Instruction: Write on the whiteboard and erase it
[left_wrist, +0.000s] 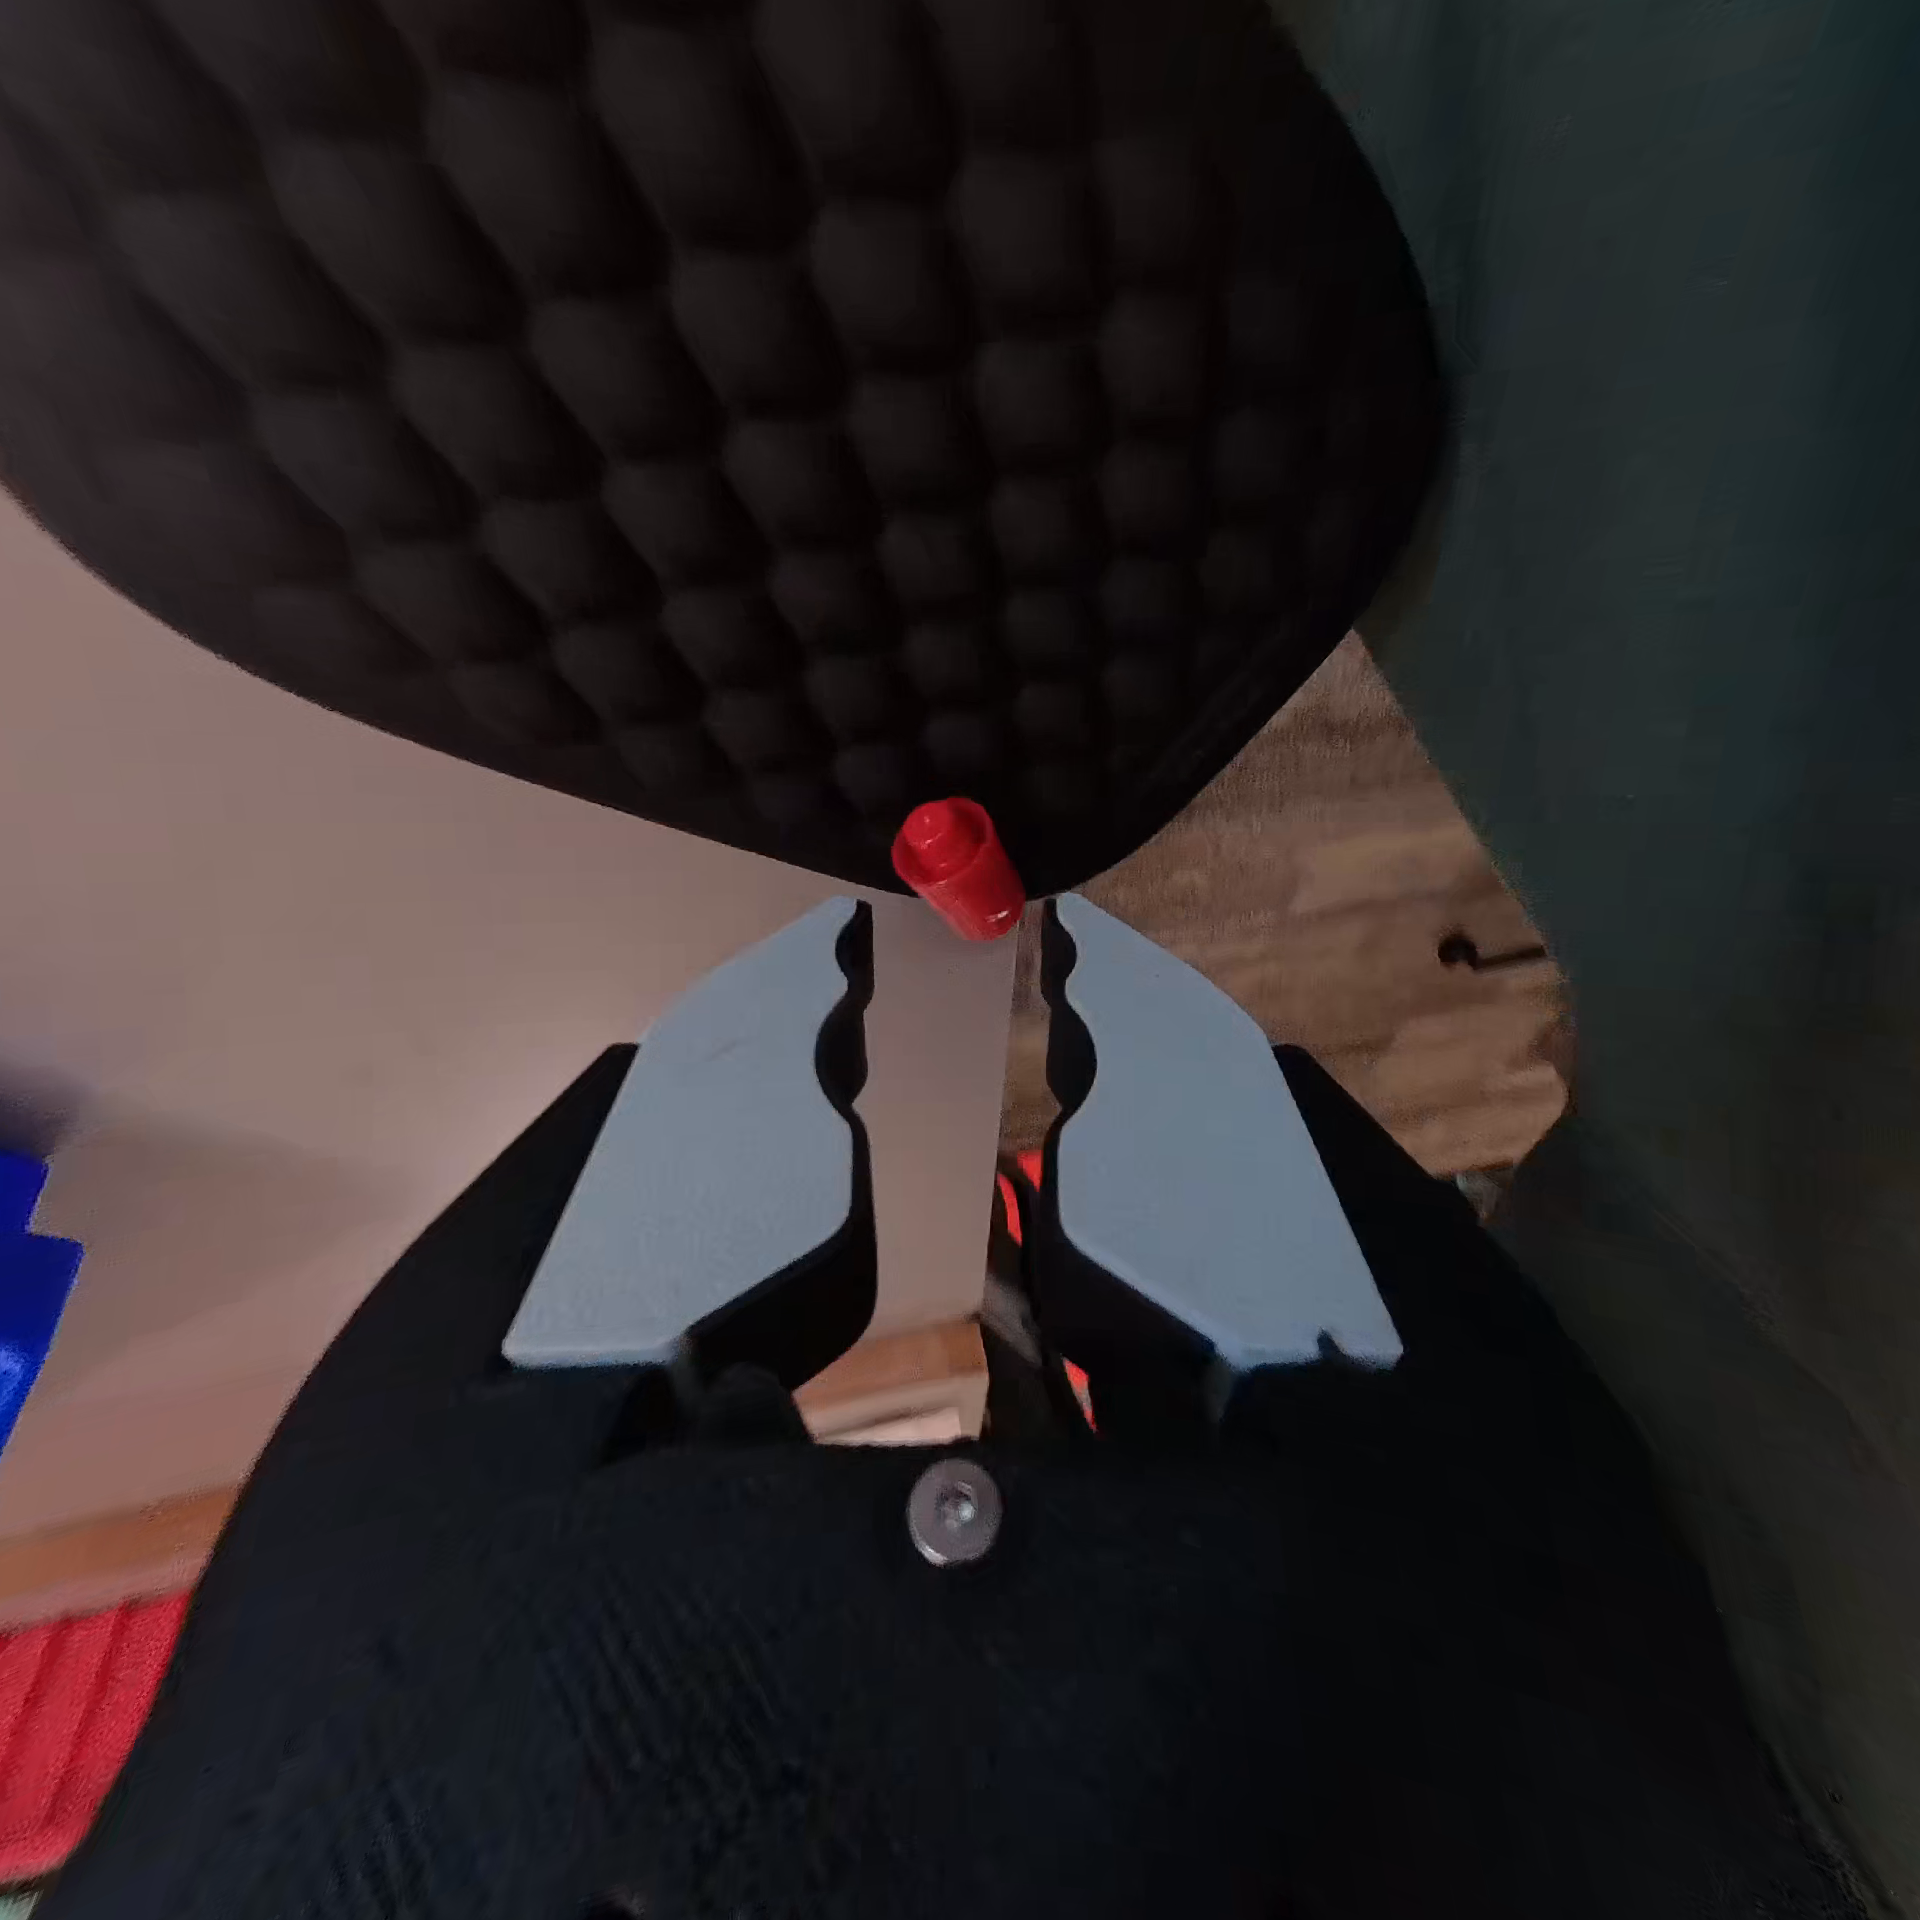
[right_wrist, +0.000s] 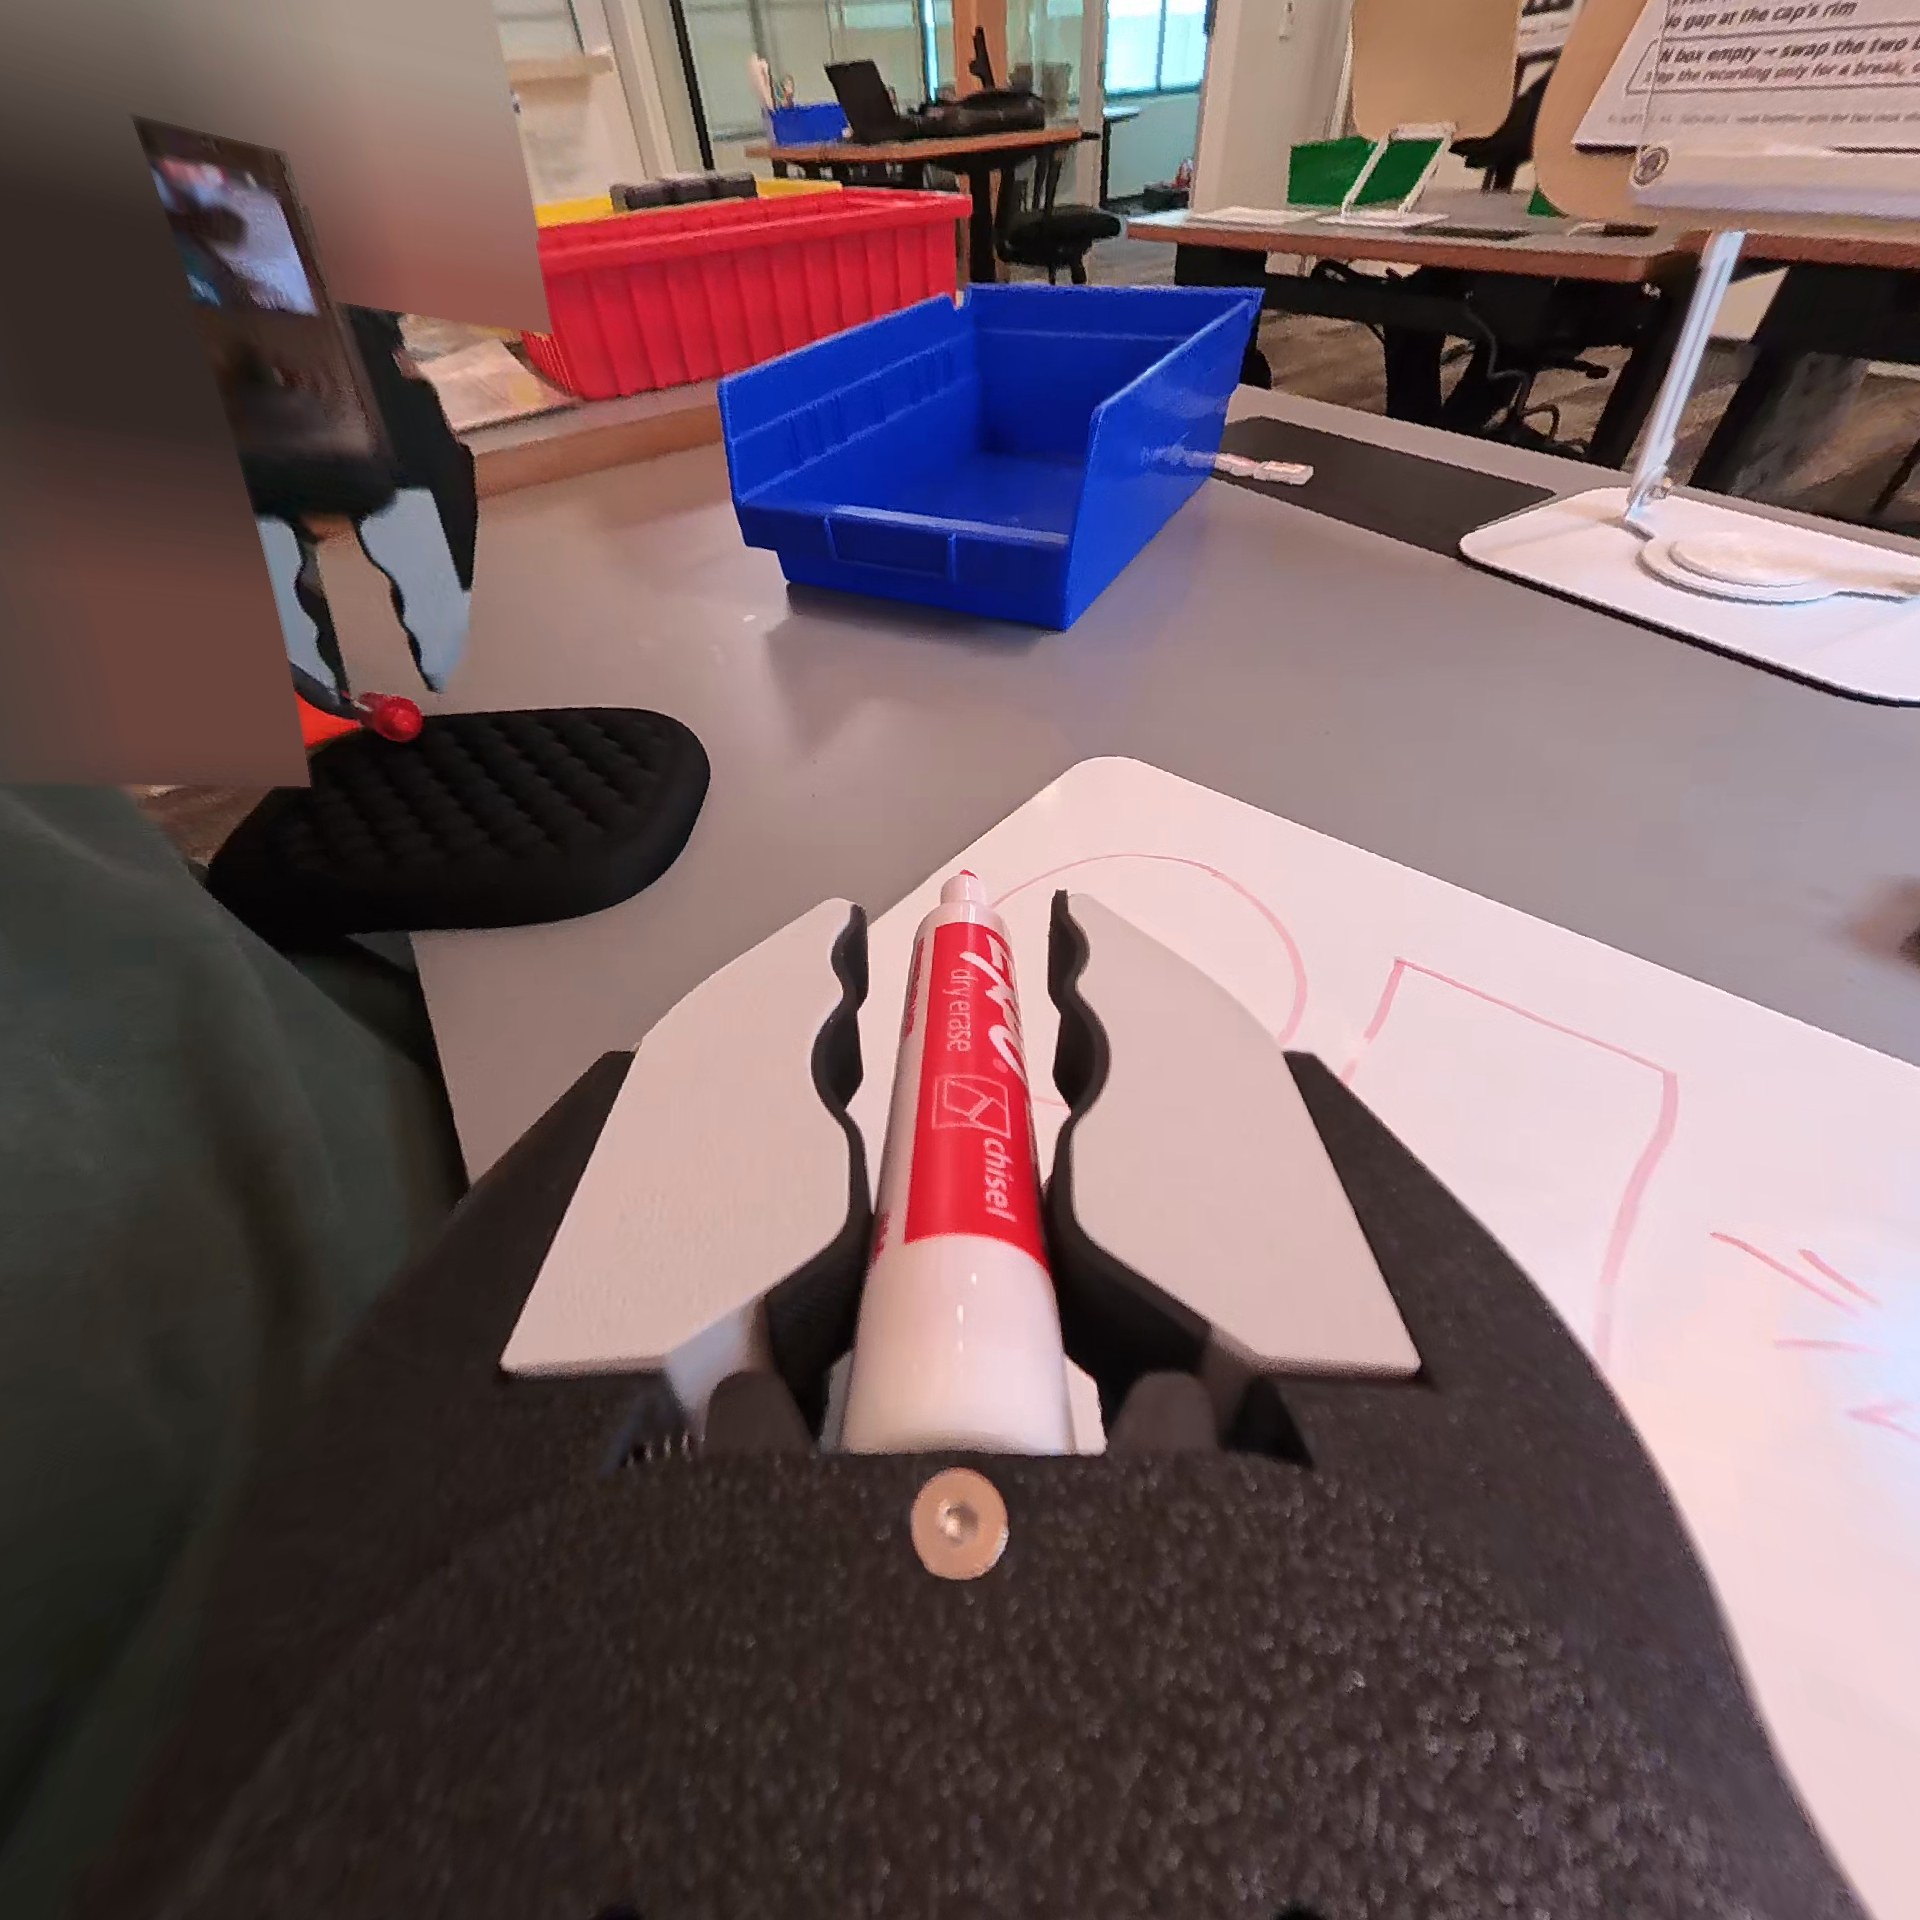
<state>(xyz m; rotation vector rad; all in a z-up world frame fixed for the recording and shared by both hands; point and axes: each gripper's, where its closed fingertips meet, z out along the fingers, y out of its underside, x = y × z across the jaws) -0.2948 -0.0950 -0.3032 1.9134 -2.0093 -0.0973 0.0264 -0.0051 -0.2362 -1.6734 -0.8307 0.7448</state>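
My right gripper (right_wrist: 956, 909) is shut on a red and white dry-erase marker (right_wrist: 961, 1143), uncapped, its red tip pointing forward over the near left part of the white whiteboard (right_wrist: 1507, 914). The board lies flat on the grey table and bears thin red drawn lines (right_wrist: 1652, 1122). My left gripper (left_wrist: 951, 914) is open and points down at a black bumpy pad (left_wrist: 675, 364). The red marker cap (left_wrist: 956, 873) lies at the pad's edge just beyond its fingertips, not clamped. The right wrist view also shows this gripper (right_wrist: 379, 665), the cap (right_wrist: 397, 717) and the pad (right_wrist: 468, 810) at the left.
A blue open-front bin (right_wrist: 987, 457) stands on the grey table (right_wrist: 1143, 686) behind the board, a red bin (right_wrist: 748, 281) farther back. A white stand base (right_wrist: 1714, 571) with a sheet holder and a black mat (right_wrist: 1382, 478) are at the right. A green sleeve (right_wrist: 156, 1143) fills the left.
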